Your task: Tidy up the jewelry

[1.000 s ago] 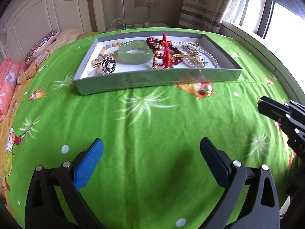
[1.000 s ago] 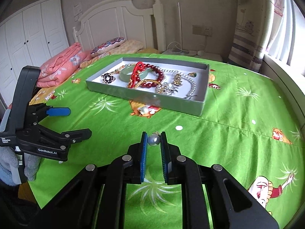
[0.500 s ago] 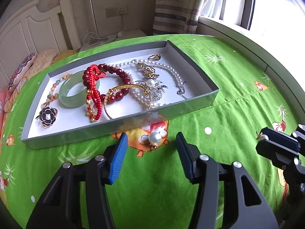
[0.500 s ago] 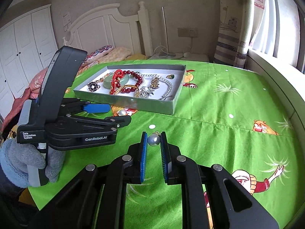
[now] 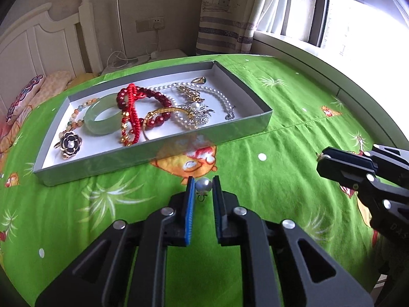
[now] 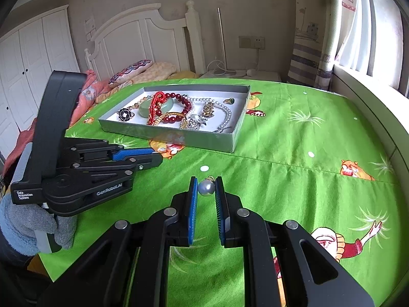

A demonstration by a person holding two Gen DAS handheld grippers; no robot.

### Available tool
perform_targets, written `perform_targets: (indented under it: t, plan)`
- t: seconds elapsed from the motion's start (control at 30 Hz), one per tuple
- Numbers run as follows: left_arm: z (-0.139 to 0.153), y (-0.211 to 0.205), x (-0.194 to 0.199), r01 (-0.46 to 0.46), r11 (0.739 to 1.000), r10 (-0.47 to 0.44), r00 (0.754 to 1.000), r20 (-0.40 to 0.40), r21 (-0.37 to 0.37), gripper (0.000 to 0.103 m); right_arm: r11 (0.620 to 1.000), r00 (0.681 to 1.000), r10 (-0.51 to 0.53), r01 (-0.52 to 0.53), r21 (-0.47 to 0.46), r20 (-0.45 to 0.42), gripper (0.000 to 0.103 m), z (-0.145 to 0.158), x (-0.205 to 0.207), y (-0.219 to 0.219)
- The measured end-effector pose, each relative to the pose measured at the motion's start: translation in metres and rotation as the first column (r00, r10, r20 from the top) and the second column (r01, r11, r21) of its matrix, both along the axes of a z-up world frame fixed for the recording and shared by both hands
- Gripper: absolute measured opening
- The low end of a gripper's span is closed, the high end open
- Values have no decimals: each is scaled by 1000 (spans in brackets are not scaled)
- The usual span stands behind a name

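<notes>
A pearl earring (image 5: 203,185) with a small metal loop sits on the green bedspread, just in front of the grey jewelry tray (image 5: 153,152). My left gripper (image 5: 203,186) is closing, and its pads press the pearl from both sides. A second pearl earring (image 6: 206,188) with a gold hook is held above the bedspread by my right gripper (image 6: 206,189), which is shut on it. The tray (image 6: 166,138) holds a jade bangle (image 5: 102,120), red bead bracelets (image 5: 143,97), a pearl necklace (image 5: 219,97), a flower brooch (image 5: 70,143) and a ring (image 5: 199,79).
The left gripper (image 6: 157,160), held by a gloved hand (image 6: 23,220), lies low at the left of the right wrist view. The right gripper (image 5: 320,160) shows at the right edge of the left wrist view. Pillows, a headboard and a windowsill border the bed.
My left gripper moved in toward the tray and closed from wide open onto the pearl on the bedspread. The right gripper stayed shut on its pearl earring.
</notes>
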State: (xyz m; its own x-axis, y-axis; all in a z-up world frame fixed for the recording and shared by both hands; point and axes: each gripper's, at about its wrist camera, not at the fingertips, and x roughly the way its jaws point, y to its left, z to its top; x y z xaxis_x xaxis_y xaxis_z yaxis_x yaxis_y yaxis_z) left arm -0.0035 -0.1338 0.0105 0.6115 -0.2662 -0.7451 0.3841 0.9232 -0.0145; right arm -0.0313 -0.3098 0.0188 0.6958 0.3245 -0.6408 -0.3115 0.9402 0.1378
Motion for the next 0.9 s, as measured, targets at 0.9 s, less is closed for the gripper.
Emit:
perform_targets:
  t: [0.9]
  plan:
    - [66,94,15,-144,984,158,979,132,-105,13,991,987,127,-121,-63,94,14,24,20,59]
